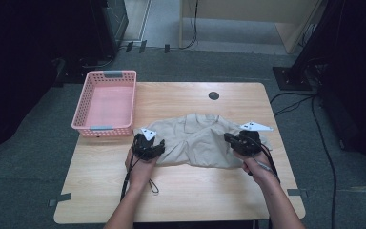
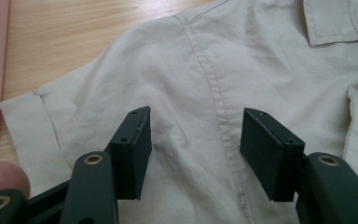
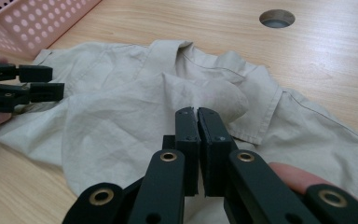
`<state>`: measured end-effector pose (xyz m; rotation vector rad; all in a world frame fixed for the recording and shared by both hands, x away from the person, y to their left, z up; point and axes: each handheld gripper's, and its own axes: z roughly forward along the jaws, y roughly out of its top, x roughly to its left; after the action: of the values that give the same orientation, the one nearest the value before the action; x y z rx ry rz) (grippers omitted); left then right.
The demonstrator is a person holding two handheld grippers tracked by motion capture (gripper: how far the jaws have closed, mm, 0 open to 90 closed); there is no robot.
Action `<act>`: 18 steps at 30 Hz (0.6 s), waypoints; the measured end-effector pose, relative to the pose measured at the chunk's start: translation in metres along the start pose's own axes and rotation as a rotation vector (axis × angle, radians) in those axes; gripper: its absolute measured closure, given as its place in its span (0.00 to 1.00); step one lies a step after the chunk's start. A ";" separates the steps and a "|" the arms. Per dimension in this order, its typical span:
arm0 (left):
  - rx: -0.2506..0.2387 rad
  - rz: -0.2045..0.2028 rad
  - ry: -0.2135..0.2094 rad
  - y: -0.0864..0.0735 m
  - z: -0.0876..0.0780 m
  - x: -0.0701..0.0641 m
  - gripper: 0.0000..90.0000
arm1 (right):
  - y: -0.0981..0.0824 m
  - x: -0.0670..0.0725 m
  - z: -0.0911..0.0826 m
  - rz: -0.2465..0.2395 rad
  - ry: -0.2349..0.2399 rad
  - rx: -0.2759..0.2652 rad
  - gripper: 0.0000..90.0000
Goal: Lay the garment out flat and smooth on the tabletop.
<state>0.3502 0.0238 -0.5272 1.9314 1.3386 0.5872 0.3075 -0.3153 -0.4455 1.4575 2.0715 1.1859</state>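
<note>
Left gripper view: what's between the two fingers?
Beige shirt fabric, with a stitched seam running through the gap; left gripper fingers stand apart above it in the left gripper view.

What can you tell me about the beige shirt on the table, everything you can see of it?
The beige shirt is a light, woven-looking garment with a collar, short sleeves and stitched seams. It lies rumpled and partly folded on the wooden table, just right of the pink basket. The left gripper stands open over its shoulder seam; the right gripper is shut, seemingly pinching a raised fold.
</note>
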 end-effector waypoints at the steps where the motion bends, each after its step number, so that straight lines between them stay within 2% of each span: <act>1: 0.000 0.000 0.000 0.000 0.000 0.000 0.49 | -0.001 0.001 -0.002 -0.007 0.001 -0.002 0.98; 9: 0.001 0.005 0.002 0.000 0.000 0.000 0.49 | -0.006 0.012 -0.016 -0.053 0.003 -0.019 0.99; 11: 0.002 0.006 0.003 0.000 0.000 0.000 0.49 | -0.007 0.012 -0.016 -0.053 -0.008 -0.024 0.97; 13: 0.002 0.006 0.003 0.000 0.000 0.000 0.49 | -0.006 0.009 -0.014 -0.031 -0.032 -0.027 0.94; 14: 0.001 0.006 0.003 0.000 0.000 0.000 0.49 | -0.005 0.007 -0.012 -0.019 -0.031 -0.026 0.91; 16: 0.001 0.006 0.003 0.000 0.000 0.000 0.49 | -0.004 0.005 -0.008 -0.013 -0.027 -0.024 0.76; 18: 0.002 0.006 0.003 0.000 0.000 0.000 0.49 | -0.002 0.002 -0.001 0.004 -0.019 -0.012 0.67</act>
<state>0.3502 0.0233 -0.5272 1.9375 1.3359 0.5927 0.3045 -0.3141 -0.4463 1.4625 2.0463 1.1791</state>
